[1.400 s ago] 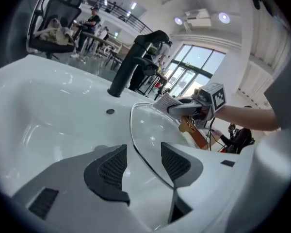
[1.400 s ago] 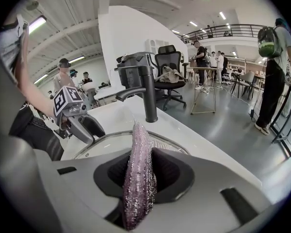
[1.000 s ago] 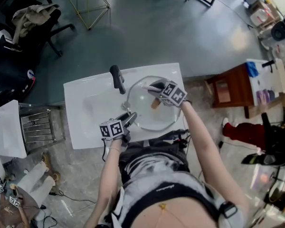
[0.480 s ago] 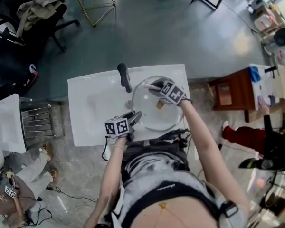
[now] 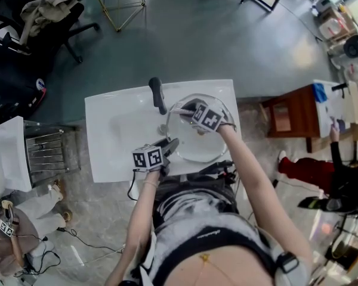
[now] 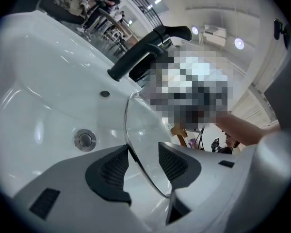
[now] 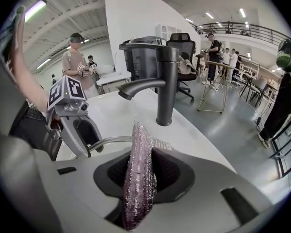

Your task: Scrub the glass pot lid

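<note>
The glass pot lid (image 5: 198, 152) stands tilted in the white sink (image 5: 113, 137). My left gripper (image 5: 170, 145) is at its near left rim. In the left gripper view the steel rim of the lid (image 6: 144, 130) runs slantwise between the two pads, with the left gripper (image 6: 140, 164) shut on it. My right gripper (image 5: 182, 108) is over the lid's far edge, close to the black faucet (image 5: 157, 94). The right gripper (image 7: 140, 171) is shut on a pinkish metallic scrub cloth (image 7: 137, 188) that sticks up between its pads. A thin stream falls from the spout onto the cloth tip.
The faucet (image 7: 165, 81) rises just beyond the cloth, and the drain (image 6: 85, 140) lies left of the lid. A wire rack (image 5: 48, 157) stands left of the sink, a wooden table (image 5: 292, 106) to its right, an office chair (image 5: 30, 22) far left. People stand in the background.
My right gripper has slid left across the lid toward the faucet, with the cloth still in it. The left gripper and the lid have stayed where they were.
</note>
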Demonstrator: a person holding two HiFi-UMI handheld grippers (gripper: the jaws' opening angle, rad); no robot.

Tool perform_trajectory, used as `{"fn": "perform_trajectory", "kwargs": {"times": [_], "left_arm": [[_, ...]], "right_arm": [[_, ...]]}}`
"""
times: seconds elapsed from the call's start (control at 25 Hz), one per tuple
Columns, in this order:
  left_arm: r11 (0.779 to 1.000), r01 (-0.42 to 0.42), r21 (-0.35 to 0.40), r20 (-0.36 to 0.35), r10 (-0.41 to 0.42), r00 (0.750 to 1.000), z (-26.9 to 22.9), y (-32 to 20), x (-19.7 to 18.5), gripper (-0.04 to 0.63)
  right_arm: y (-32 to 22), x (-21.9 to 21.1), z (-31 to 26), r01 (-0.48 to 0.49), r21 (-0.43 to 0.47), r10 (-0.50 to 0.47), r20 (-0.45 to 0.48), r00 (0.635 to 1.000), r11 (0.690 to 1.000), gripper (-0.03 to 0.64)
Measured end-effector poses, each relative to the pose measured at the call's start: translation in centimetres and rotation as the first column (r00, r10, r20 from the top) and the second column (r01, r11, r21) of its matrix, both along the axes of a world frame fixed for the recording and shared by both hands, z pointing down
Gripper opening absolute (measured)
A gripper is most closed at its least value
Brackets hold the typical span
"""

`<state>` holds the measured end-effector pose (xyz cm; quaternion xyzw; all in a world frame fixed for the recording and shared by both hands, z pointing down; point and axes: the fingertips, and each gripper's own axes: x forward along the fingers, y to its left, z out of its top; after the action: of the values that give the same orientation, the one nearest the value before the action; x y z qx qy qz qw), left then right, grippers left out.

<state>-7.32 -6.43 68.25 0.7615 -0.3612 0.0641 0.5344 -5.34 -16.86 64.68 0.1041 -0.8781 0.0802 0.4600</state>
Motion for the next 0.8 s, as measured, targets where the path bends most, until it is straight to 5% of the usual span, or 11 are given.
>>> {"fn": "perform_trajectory", "kwargs": {"times": [0.8], "left_arm": [[1.0,0.0,-0.006,-0.001,0.0,1.0,0.1,0.1,0.0,0.199]], "right_arm": [[5.8,-3.3,0.5,0.206,0.023,-0.205,-0.053,0.977,0.978,0.1]]}}
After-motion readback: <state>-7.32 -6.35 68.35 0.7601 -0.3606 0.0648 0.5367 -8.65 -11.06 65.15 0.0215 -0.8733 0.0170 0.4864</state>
